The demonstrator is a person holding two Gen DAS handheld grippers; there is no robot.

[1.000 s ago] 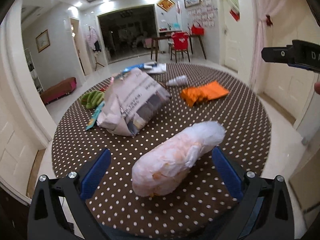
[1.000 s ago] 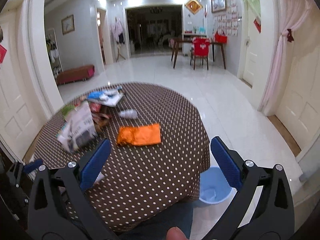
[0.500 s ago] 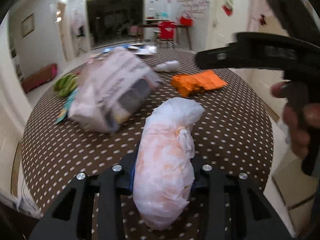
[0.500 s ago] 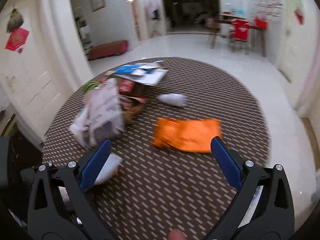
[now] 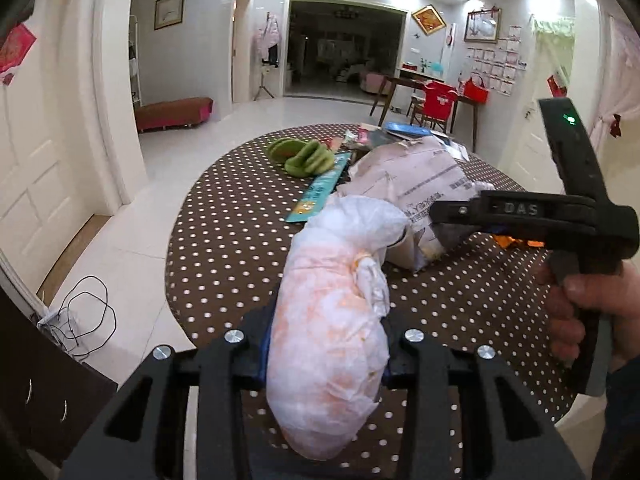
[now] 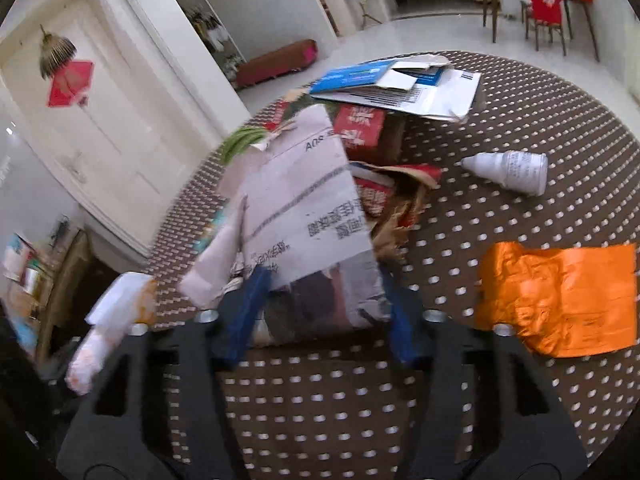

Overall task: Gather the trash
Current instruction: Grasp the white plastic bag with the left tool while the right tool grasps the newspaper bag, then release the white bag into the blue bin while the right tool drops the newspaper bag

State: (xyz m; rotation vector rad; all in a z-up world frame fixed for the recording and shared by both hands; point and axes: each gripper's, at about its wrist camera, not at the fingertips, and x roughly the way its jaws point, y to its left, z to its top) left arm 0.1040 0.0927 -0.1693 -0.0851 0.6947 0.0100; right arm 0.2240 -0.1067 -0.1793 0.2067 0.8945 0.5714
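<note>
Since a second ago, my left tool [image 5: 326,354] has gone from spread around the white plastic bag [image 5: 332,320] to pinching it at its middle, and my right tool [image 6: 320,312] has travelled from open space to the crumpled newspaper bundle [image 6: 296,216]. Left wrist view: the bag is held between the blue pads, its tied end pointing toward the far side of the bench [image 5: 224,240]; whether it is fully clear of the cloth I cannot tell. Right wrist view: the blue pads stand on either side of the bundle's near end, narrowed but, in my judgement, not yet pressing; the picture is motion-blurred, so contact is uncertain. An orange wrapper [image 6: 560,296] and a small white bottle [image 6: 508,170] lie to the right, apart from the bundle. To do this step well, I would push the right tool deeper so the pads take the bundle's bulk rather than a loose sheet, close firmly, then lift straight up, watching that the red carton [image 6: 360,126] touching it is not dragged along.
</note>
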